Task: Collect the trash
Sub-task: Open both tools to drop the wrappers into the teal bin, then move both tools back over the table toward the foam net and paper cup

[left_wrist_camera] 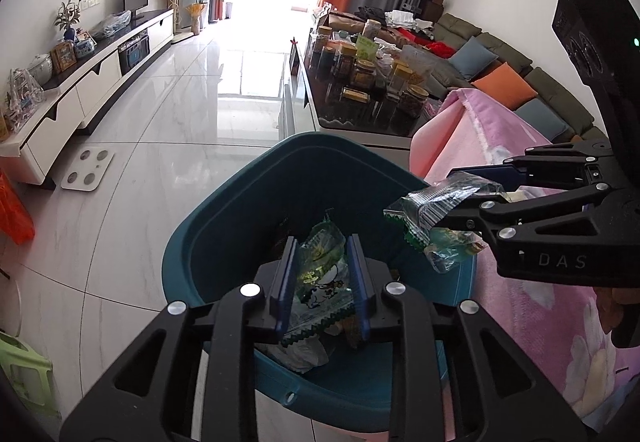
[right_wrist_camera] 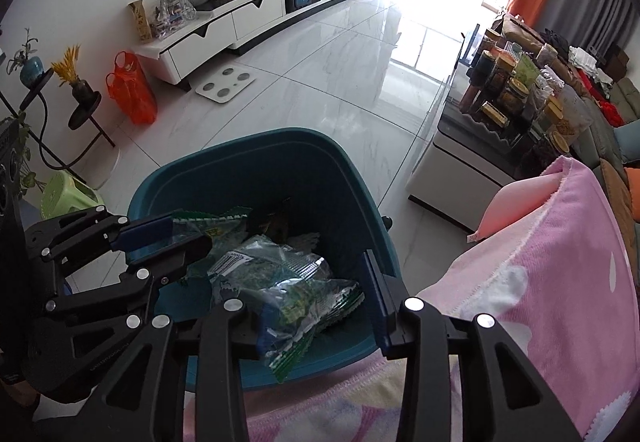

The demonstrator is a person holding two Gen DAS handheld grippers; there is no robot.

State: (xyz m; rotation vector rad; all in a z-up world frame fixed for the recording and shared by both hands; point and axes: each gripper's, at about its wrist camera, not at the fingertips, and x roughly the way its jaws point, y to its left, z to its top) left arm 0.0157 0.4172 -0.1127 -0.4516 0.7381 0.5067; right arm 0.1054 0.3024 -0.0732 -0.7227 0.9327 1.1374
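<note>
A teal bin [left_wrist_camera: 224,202] [right_wrist_camera: 224,166] stands on the white floor beside a pink blanket. It holds several wrappers. My left gripper [left_wrist_camera: 322,282] [right_wrist_camera: 188,230] is over the bin, its blue pads shut on a clear green cartoon wrapper [left_wrist_camera: 320,278]. My right gripper [right_wrist_camera: 316,294] [left_wrist_camera: 456,198] is over the bin's right rim with its jaws wide apart. A crumpled green and clear wrapper [right_wrist_camera: 288,282] [left_wrist_camera: 432,210] lies between its fingers, against the left one, apart from the right pad.
The pink blanket [left_wrist_camera: 520,202] [right_wrist_camera: 560,262] covers the surface at the right. A dark coffee table with many jars [left_wrist_camera: 372,82] [right_wrist_camera: 516,94] stands beyond. A white scale [left_wrist_camera: 88,170] [right_wrist_camera: 226,82] lies on the floor. A green stool [right_wrist_camera: 68,194] and an orange bag [right_wrist_camera: 132,90] stand left.
</note>
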